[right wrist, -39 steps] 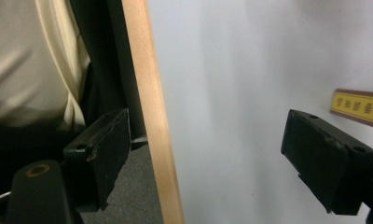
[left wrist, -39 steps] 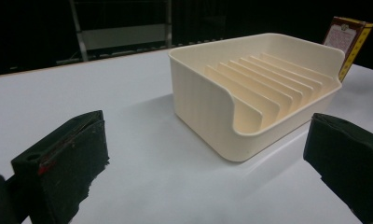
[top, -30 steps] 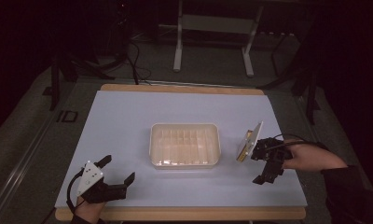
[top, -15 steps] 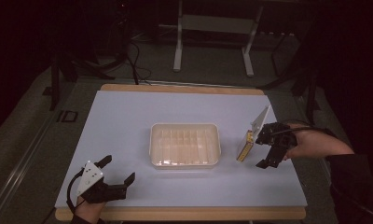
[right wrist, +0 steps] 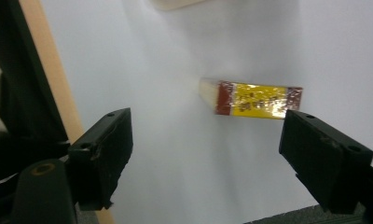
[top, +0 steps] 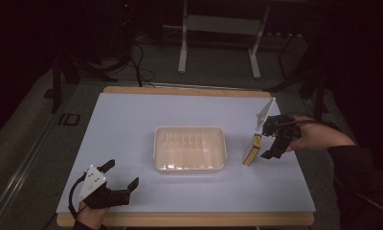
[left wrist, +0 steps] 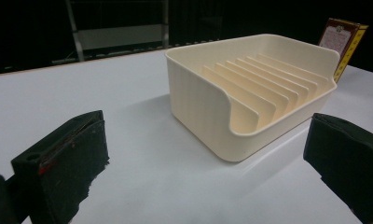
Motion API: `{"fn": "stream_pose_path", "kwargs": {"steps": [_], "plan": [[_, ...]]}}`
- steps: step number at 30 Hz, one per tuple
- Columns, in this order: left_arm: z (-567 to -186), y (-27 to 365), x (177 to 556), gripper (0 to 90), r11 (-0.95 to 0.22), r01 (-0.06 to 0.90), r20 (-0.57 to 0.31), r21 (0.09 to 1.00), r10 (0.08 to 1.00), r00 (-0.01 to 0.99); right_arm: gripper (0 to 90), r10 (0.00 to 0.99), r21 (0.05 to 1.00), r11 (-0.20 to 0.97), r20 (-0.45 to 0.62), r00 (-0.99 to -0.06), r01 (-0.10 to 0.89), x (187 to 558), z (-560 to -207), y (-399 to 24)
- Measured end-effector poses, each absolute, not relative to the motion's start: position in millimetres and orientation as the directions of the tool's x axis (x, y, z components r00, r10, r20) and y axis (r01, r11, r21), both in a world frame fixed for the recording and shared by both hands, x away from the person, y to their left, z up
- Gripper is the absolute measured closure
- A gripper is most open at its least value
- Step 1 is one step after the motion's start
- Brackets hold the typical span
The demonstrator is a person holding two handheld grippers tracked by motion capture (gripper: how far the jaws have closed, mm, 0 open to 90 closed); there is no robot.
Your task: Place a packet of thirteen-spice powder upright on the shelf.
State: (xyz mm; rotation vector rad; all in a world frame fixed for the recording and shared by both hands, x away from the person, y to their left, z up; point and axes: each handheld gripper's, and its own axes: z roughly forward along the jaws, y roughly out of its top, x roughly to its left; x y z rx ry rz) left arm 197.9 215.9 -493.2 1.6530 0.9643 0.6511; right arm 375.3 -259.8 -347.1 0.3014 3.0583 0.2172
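The left hand-held gripper (top: 120,175), blocky matte black, rests open on the smooth white bench (top: 132,124). Beyond it sits the cream ribbed plastic tray (top: 190,148). Past that, the right hand-held gripper (top: 268,143) has just been narrowing, jaws apart and empty; the slim yellow glossy box (top: 252,150) stands on edge just ahead of them.

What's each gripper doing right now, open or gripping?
Left gripper: open, holding nothing, near the table's front edge.
Right gripper: open, jaws have just been closing, nothing between them; the small book stands just beyond its jaws.
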Motion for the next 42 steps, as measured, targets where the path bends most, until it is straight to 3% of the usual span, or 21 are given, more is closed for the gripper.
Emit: {"fn": "stream_pose_path", "kwargs": {"steps": [32,42], "plan": [[-494,216,199,0.0,-0.113,0.271,-0.049,0.956,0.847,0.529,19.0,0.268,0.106,0.958,-0.003,-0.963,0.266,423,-388,-260],[-495,216,199,0.0,-0.117,0.273,-0.048,0.955,0.847,0.529,23.1,0.265,0.097,0.959,0.02,-0.964,0.266,428,-396,-258]]}}
